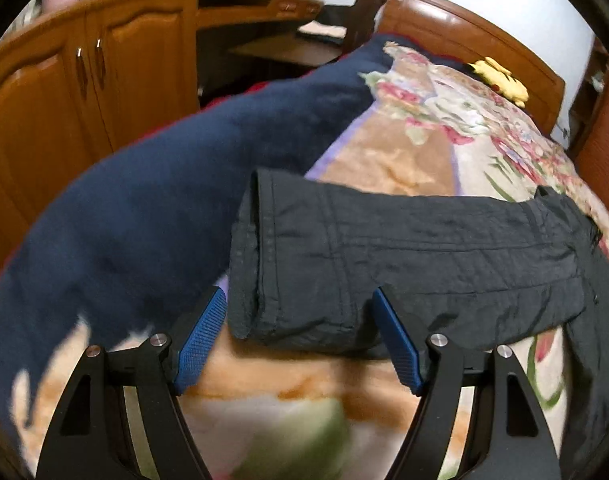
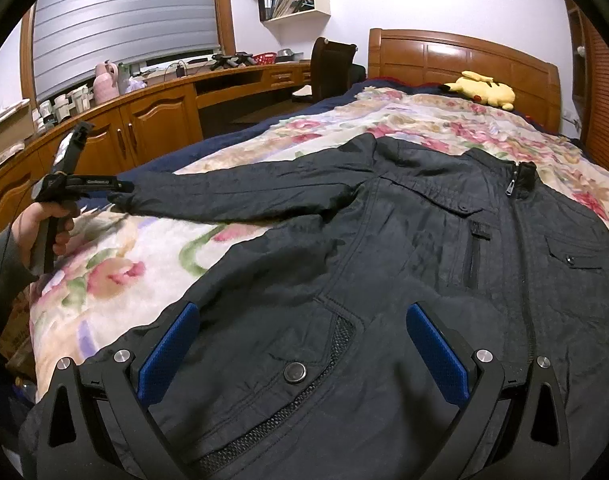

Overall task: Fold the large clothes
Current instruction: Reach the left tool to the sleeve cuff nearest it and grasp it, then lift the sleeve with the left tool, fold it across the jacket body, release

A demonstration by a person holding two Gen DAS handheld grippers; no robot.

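My left gripper (image 1: 298,312) has its jaws apart, straddling the cuff (image 1: 256,264) of the black jacket's sleeve (image 1: 404,248) without pressing it. My right gripper (image 2: 304,320) hangs wide open over the jacket (image 2: 404,280) near its lower pocket snap (image 2: 295,373). The jacket lies spread front-up on the floral blanket (image 2: 144,260), collar toward the far headboard (image 2: 456,56), a yellow plush toy (image 2: 482,88) beyond it
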